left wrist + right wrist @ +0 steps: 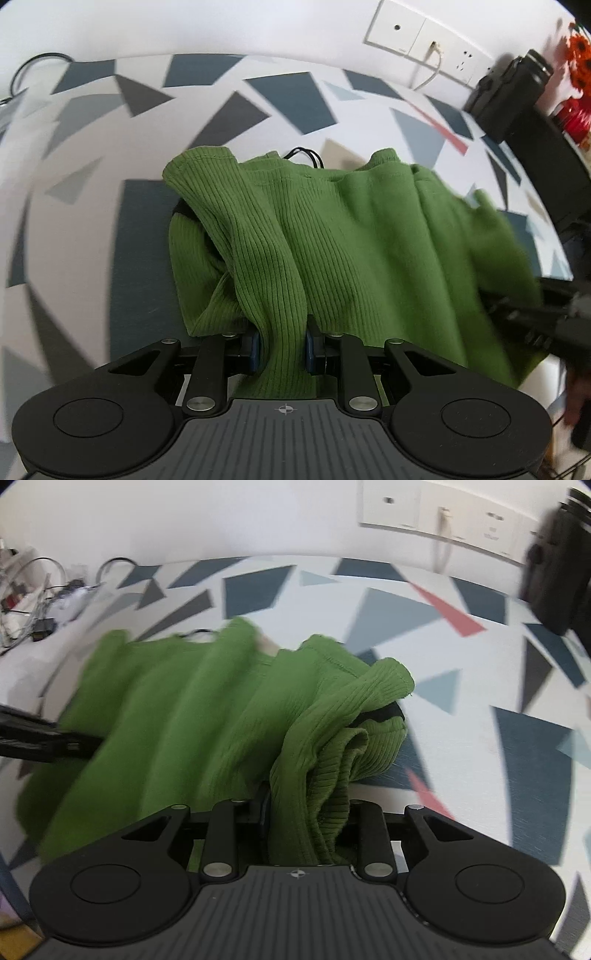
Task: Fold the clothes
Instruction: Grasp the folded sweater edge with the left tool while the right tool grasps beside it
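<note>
A green ribbed garment hangs bunched between both grippers above a table covered in a white cloth with grey, blue and red triangles. My left gripper is shut on one gathered edge of it, the fabric squeezed between the blue pads. In the right wrist view the same green garment spreads to the left, and my right gripper is shut on a thick folded bunch of it. A black strap or label shows inside the fold. The other gripper appears at the right edge and at the left edge.
A white wall with socket plates and a plugged cable stands behind the table. A black box-like object and orange flowers sit at the far right. Cables and small clutter lie at the table's far left.
</note>
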